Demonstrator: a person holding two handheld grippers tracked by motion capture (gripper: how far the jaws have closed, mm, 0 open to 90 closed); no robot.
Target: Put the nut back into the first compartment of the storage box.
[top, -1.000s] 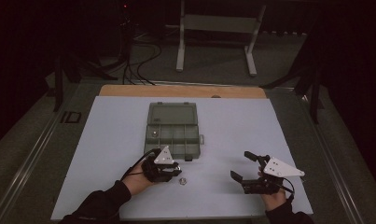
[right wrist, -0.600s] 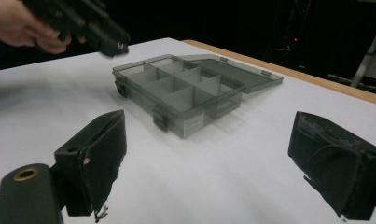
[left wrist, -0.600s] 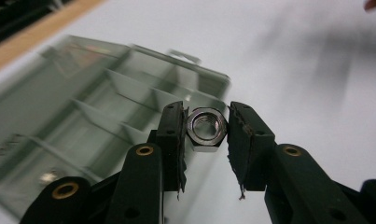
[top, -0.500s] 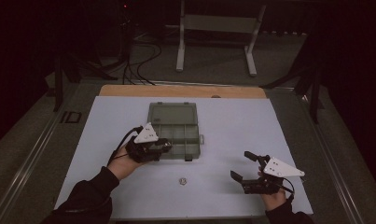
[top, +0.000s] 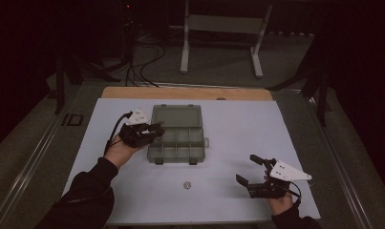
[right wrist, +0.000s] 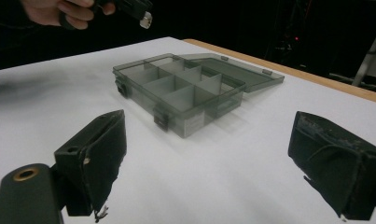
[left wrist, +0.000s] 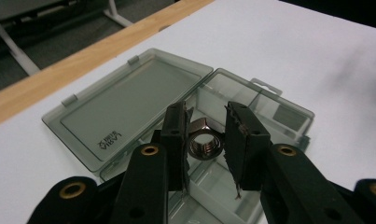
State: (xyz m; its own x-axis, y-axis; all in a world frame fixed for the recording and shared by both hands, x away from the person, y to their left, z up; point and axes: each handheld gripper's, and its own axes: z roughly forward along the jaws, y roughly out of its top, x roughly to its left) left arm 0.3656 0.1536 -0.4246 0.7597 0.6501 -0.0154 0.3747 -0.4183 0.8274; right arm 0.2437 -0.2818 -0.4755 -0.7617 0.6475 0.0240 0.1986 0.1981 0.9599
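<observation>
The left gripper (left wrist: 205, 140) is clamped across the flats of a small silver steel hex nut (left wrist: 205, 140): light, rigid, slippery. The right gripper (right wrist: 206, 163) stands wide apart, empty.

High view overhead, gripper views close, low, sharing organizer box (top: 176, 133)

I see a smoke-grey, see-through organiser box (top: 176, 133) with its lid open on a white table sheet (top: 238, 124); a strip of pale wood (top: 185, 92) edges the far side. My left gripper (left wrist: 205, 140) has matt black jaws with brass-coloured rivets, and the nut (left wrist: 205, 141) between them is shiny silver steel (a second silvery nut (top: 187, 184) lies on the white). My right gripper (top: 251, 171) is black too, topped by a light grey plate. Sleeves are black, the surroundings dark.
</observation>
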